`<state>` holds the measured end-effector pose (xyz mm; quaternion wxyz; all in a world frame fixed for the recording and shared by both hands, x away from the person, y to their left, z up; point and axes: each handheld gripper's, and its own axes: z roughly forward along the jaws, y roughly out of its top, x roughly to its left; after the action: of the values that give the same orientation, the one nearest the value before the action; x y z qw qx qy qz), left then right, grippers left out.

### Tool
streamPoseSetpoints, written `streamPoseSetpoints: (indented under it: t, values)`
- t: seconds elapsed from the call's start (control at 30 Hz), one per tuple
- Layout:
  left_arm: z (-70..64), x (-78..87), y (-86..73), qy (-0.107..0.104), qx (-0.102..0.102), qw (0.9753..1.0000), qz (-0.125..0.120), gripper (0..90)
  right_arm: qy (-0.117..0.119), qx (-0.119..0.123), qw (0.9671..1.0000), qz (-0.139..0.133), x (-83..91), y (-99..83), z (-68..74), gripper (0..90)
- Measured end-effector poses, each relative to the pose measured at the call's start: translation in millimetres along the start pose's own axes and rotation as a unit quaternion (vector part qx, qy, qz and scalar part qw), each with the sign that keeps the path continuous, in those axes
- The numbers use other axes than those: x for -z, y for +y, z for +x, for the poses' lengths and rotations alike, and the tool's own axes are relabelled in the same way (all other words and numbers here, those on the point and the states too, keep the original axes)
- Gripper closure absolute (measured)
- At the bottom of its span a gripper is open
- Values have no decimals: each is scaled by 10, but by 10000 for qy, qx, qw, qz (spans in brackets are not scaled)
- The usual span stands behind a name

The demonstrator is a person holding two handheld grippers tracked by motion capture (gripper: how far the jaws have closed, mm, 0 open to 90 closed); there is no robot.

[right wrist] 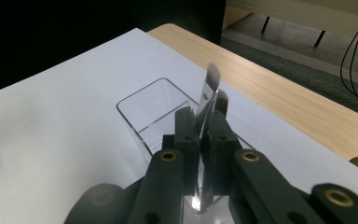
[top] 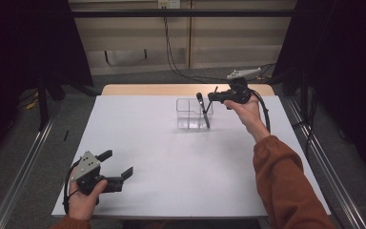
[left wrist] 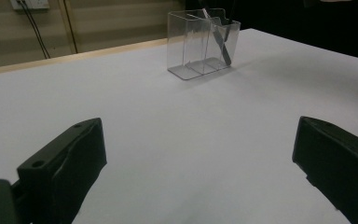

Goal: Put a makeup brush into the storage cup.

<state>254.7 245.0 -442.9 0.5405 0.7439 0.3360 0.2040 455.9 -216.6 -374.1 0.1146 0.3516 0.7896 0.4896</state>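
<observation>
A clear plastic organizer (top: 187, 116) with several compartments stands at the back middle of the white table (top: 171, 162). A thin grey stick (top: 204, 113) leans in its right compartment, lower end inside. My right gripper (top: 211, 98) is just right of the box's top and shut on the stick's upper part. In the right gripper view the flat stick (right wrist: 208, 88) rises between the shut jaws (right wrist: 204, 119), above the organizer (right wrist: 151, 109). My left gripper (top: 118, 164) rests open at the near left, nothing between its fingers (left wrist: 70, 163). From there the organizer (left wrist: 191, 46) and stick (left wrist: 222, 43) show far off.
A wooden strip (top: 181, 89) runs along the table's far edge. Black cables (top: 171, 52) hang down the back wall. Metal rails (top: 24, 162) flank the table on the floor. Wide bare white surface lies between my left gripper and the organizer.
</observation>
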Motion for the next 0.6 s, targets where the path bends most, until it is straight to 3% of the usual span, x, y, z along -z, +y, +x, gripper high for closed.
streamPoseSetpoints:
  t: [0.6]
  values:
    - [2,-2,-3,27,-6,10000,17,27,-40,-122,9999,61,-52,-178,-55,861]
